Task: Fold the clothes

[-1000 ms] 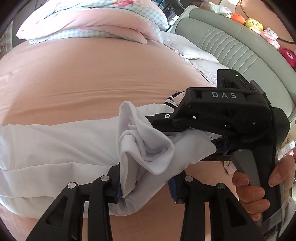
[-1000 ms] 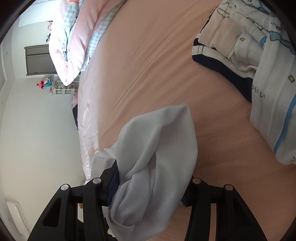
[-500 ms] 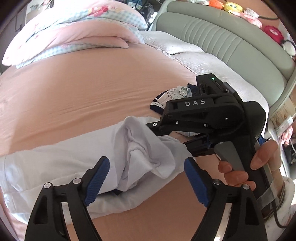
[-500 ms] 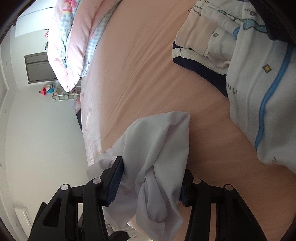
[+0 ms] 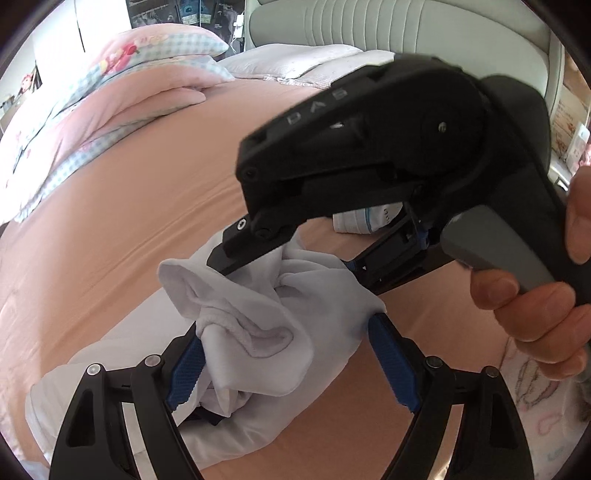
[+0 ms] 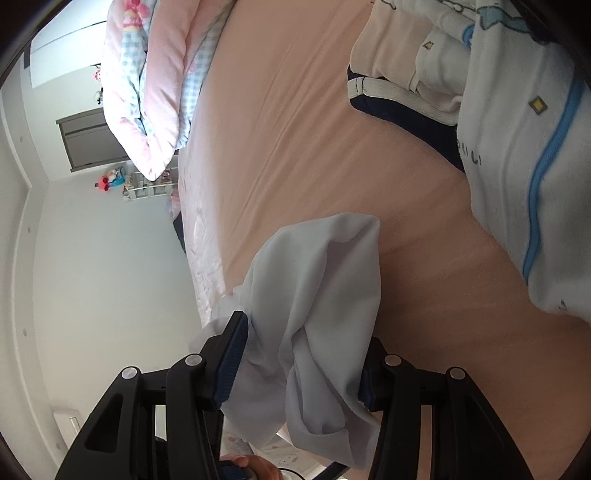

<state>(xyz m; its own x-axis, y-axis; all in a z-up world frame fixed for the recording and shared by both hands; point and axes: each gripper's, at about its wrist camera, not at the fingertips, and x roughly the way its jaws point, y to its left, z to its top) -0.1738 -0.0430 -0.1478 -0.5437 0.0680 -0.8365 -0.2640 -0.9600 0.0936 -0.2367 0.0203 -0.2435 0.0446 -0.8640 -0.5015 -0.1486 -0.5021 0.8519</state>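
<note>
A white garment [image 5: 258, 317] lies stretched over the pink bed sheet [image 5: 129, 229], with one end bunched up. My left gripper [image 5: 288, 365] stands open around that bunch; its blue pads [image 5: 393, 362] sit on either side and do not press the cloth. My right gripper [image 5: 288, 264] reaches in from the upper right, held by a hand [image 5: 535, 306], and pinches the same bunch from above. In the right wrist view the right gripper [image 6: 297, 373] is shut on a thick fold of the white garment [image 6: 325, 280], which hangs over the sheet.
A stack of folded clothes [image 6: 517, 147] lies on the sheet at the right, with a navy, white-trimmed piece [image 6: 399, 107] at its edge. A pink and blue checked duvet [image 5: 129, 92] lies at the far end. White pillows [image 5: 295, 59] rest against a grey-green padded headboard [image 5: 369, 22].
My left gripper's jaws have spread and let go of the bunched cloth, and that gripper has rolled and drawn closer to the right one. The right gripper keeps its hold.
</note>
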